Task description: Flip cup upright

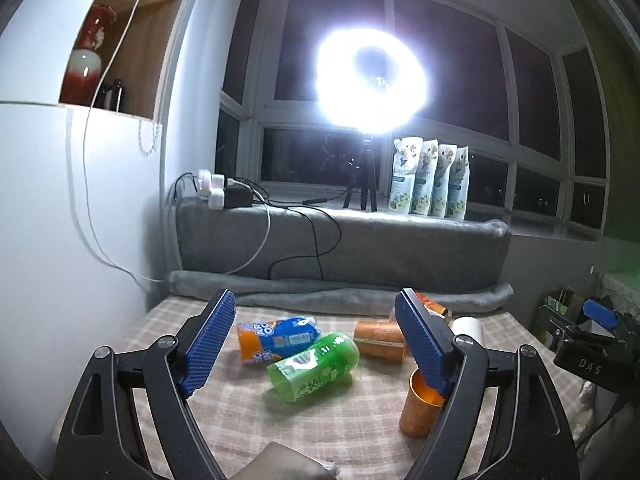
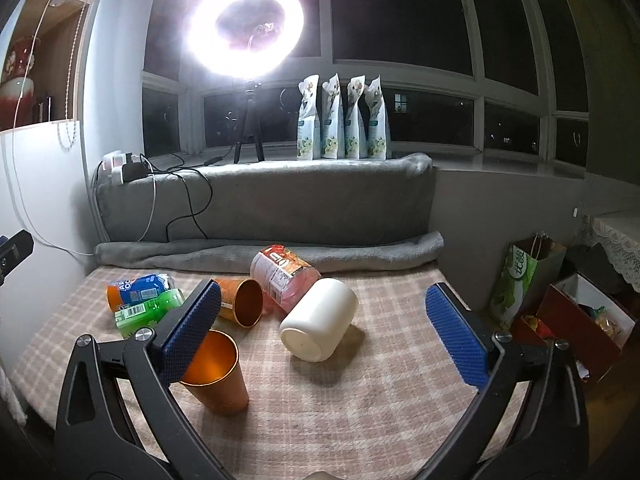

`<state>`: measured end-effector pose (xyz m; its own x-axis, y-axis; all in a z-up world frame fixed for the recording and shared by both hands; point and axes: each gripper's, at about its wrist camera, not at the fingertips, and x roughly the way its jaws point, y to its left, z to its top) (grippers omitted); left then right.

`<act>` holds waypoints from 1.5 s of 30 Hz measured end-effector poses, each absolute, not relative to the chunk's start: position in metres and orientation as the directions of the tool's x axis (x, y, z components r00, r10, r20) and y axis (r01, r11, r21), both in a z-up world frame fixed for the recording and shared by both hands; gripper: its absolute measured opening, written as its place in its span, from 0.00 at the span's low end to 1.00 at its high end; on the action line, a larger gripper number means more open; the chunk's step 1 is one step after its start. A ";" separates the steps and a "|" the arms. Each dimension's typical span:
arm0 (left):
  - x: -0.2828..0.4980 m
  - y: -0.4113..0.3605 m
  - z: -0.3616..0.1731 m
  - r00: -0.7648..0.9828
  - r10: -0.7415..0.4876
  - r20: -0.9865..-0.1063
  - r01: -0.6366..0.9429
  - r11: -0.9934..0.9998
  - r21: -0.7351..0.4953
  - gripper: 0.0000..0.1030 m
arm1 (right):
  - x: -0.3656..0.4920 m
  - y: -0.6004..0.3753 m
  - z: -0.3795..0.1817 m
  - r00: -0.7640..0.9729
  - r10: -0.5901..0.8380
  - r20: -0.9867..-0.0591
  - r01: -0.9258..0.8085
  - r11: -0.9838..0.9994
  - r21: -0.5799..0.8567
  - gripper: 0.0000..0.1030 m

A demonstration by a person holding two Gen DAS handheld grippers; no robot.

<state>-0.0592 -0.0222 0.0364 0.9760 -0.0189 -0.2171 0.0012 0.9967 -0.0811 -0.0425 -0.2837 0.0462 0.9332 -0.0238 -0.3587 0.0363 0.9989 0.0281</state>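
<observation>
A bright ring light (image 2: 244, 24) on a small black tripod (image 2: 249, 128) stands on the windowsill, glaring against the dark window panes (image 2: 400, 12). Beside it, four white stand-up pouches with green labels (image 2: 344, 118) sit in a tight row. A grey plush blanket (image 2: 280, 204) drapes down from the sill to the checked beige tablecloth on the table (image 2: 380, 380). At the sill's left end, a white power strip with plugs (image 1: 218, 192) trails black and white cables (image 1: 304, 236) over the blanket. In a wooden wall niche stands a red and white ceramic vase (image 1: 90, 56). On the floor to the right are a green paper shopping bag (image 2: 520, 284) and a red open box (image 2: 580, 320).
</observation>
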 end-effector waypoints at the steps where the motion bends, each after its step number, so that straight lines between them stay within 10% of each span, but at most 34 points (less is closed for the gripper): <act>1: -0.059 -0.022 0.036 0.976 -0.020 -0.219 0.002 0.997 -0.084 0.80 | -0.042 -0.284 0.045 0.932 -0.023 -0.362 0.036 0.999 0.031 1.00; 45: -0.064 -0.026 0.038 0.973 -0.042 -0.226 0.027 0.997 -0.070 0.80 | -0.042 -0.292 0.040 0.925 -0.033 -0.379 0.055 0.997 0.048 1.00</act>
